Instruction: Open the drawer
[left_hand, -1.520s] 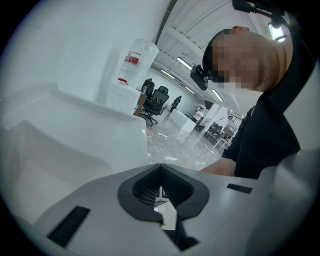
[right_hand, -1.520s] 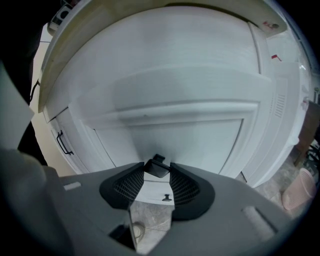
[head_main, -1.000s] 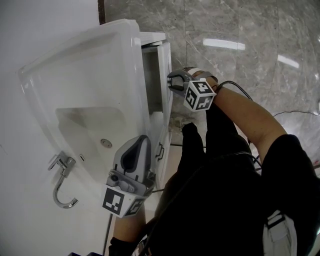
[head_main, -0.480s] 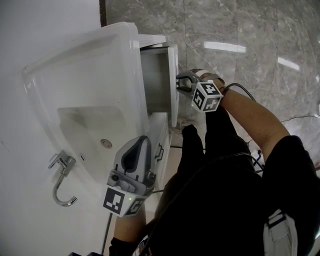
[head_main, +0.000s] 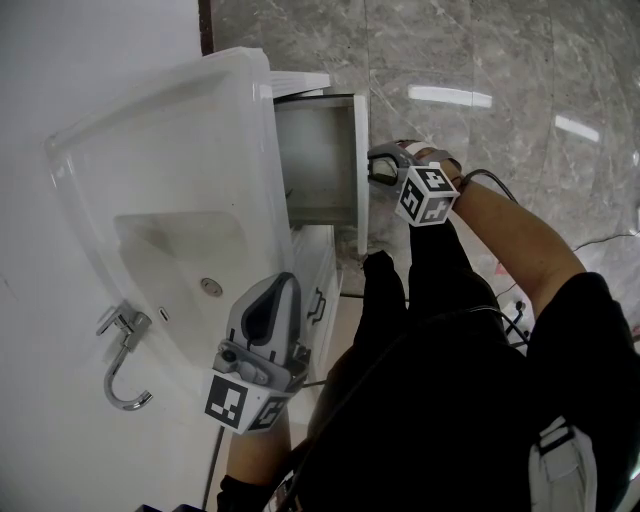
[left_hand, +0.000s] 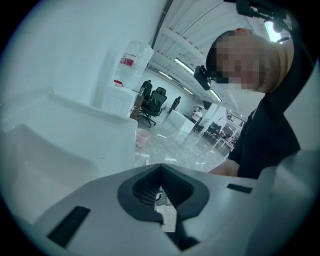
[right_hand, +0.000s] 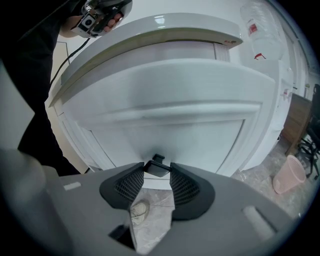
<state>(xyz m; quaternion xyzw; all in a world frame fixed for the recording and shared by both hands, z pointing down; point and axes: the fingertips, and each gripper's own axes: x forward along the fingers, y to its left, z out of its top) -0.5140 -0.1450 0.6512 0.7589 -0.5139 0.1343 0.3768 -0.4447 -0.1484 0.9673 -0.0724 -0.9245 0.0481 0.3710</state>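
The only print in sight is a red label on the water jug atop a white dispenser, seen from the left gripper view, and its lettering is too small to read; each of the two grippers also carries one cube with black-and-white square markers and no words. The white vanity has one sink basin with one chrome faucet at its near left and one round drain. At the far end, the drawer stands pulled out to the right from under the basin, its inside bare. The right gripper is clamped on the drawer's single dark handle, which sits across the tips of its two ribbed pads against the white drawer front; the jaws are set fairly wide around it. A second dark handle shows on a closed cabinet front nearer the person. The left gripper hangs over the basin's near right edge, its jaw tips together and holding nothing. One pink waste bin stands on the grey marble floor to the far side of the vanity, and one light shoe shows below the right gripper's pads.
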